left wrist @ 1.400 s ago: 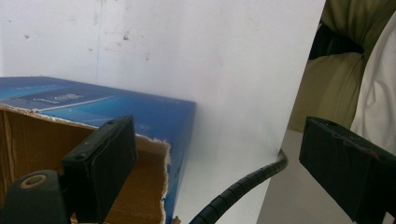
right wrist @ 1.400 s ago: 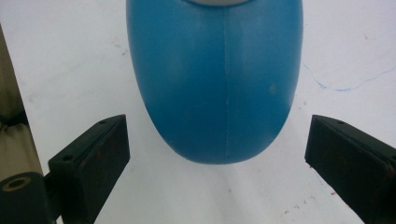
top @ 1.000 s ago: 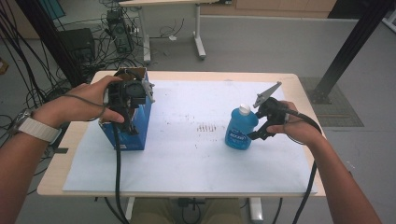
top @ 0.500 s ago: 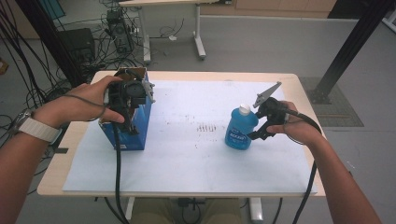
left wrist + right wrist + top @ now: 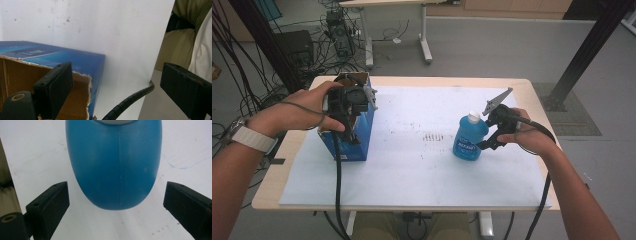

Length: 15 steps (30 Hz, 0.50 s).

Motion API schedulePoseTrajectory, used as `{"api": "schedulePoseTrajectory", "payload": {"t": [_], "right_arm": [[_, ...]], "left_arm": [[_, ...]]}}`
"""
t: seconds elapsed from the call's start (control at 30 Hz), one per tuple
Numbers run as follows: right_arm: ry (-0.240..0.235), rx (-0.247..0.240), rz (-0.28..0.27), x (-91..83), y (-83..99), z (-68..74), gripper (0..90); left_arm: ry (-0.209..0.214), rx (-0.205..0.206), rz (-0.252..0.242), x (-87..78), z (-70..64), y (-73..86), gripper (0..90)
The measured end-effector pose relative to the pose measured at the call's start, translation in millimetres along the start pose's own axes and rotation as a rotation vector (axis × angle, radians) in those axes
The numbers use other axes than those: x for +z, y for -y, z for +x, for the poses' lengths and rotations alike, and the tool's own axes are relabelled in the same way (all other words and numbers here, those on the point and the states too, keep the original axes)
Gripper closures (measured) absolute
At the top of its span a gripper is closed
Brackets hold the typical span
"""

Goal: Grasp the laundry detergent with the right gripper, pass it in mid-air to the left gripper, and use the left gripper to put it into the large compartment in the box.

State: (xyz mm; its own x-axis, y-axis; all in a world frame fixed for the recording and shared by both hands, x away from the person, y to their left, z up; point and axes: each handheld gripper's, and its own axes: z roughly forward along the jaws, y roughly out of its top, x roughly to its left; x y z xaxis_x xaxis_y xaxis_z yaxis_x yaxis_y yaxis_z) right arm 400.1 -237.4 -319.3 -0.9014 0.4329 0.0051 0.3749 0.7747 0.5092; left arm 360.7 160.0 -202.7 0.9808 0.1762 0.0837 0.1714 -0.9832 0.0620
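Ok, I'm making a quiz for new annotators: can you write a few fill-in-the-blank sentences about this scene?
1. The bottle standing on the white sheet is ____ in colour.
2. The left gripper is at the torn-open blue ____.
3. The right gripper has its jaws ____, one on each side of the bottle.
4. The bottle's cap is ____.

Missing words: blue; box; open; white
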Motion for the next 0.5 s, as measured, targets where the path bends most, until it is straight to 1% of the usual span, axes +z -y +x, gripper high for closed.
{"api": "schedulePoseTrajectory", "payload": {"t": [0.13,0.2,0.27,0.5], "right_arm": [[0.001,0.000,0.000,0.1,-0.1,-0.1,6.5],[0.000,0.000,-0.001,0.0,0.0,-0.2,6.5],[0.001,0.000,-0.001,-0.1,-0.1,0.0,6.5],[0.002,0.001,0.000,0.0,-0.1,0.0,6.5]], "left_arm": [[0.000,0.001,0.001,0.0,0.2,0.1,11.7],[0.000,-0.007,-0.004,0.2,-0.1,0.3,11.7],[0.000,0.001,0.000,0.0,0.4,0.1,11.7],[-0.001,0.000,0.000,0.4,0.0,0.2,11.8]]}}
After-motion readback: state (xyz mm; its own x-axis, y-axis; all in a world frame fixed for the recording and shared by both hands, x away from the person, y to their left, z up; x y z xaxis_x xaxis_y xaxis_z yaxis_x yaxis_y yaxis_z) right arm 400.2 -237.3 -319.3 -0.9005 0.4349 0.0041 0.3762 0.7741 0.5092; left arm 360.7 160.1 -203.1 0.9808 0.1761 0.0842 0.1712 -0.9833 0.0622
